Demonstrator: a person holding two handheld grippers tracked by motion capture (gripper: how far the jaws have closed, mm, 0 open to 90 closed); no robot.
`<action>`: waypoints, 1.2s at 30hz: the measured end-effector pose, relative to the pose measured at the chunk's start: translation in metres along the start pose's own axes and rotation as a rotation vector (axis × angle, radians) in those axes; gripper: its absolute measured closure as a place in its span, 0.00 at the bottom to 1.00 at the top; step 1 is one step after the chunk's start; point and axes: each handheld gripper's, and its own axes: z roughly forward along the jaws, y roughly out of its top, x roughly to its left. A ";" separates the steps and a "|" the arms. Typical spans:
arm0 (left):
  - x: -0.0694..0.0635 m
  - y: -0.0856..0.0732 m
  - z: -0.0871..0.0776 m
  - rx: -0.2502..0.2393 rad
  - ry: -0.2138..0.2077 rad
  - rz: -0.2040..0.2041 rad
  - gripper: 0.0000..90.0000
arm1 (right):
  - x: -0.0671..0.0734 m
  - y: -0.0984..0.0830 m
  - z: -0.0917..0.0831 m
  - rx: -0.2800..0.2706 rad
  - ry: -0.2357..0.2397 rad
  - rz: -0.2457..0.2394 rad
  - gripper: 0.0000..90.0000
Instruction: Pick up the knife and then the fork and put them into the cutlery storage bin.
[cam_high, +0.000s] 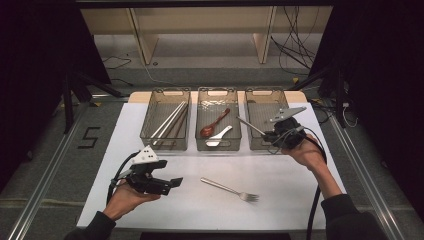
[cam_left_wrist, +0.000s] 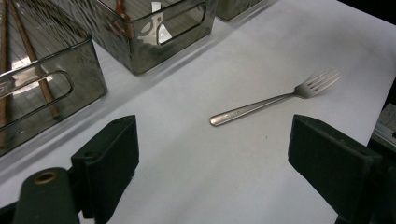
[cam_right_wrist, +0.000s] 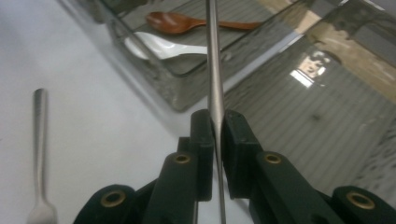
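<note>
Three clear bins stand in a row at the far side of the white mat (cam_high: 280, 210): the left bin (cam_high: 165, 121) holds chopsticks (cam_high: 169, 121), the middle bin (cam_high: 218, 120) a brown wooden spoon (cam_high: 214, 123) and a white spoon (cam_high: 218, 137). The right gripper (cam_high: 272, 134) has its jaws clamped tight on a slim metal utensil (cam_right_wrist: 214, 65) over the right bin (cam_high: 262, 112) (its far end is cut off, so its kind is unclear). The left gripper (cam_high: 172, 183) hangs wide open and empty near a fork (cam_high: 231, 190) lying on open mat.

White table (cam_high: 165, 200) w/ fork (cam_high: 231, 189) & 3 clear bins (cam_high: 218, 145).
</note>
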 end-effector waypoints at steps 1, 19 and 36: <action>0.000 0.000 0.000 -0.004 0.001 0.000 0.18 | -0.003 0.000 0.000 -0.002 -0.009 0.009 0.94; 0.000 0.001 -0.009 -0.079 0.004 -0.028 0.18 | -0.046 0.018 0.020 0.047 -0.137 0.111 0.93; 0.001 0.002 -0.012 -0.106 0.003 -0.030 0.18 | -0.072 0.033 0.044 0.108 -0.207 0.192 0.93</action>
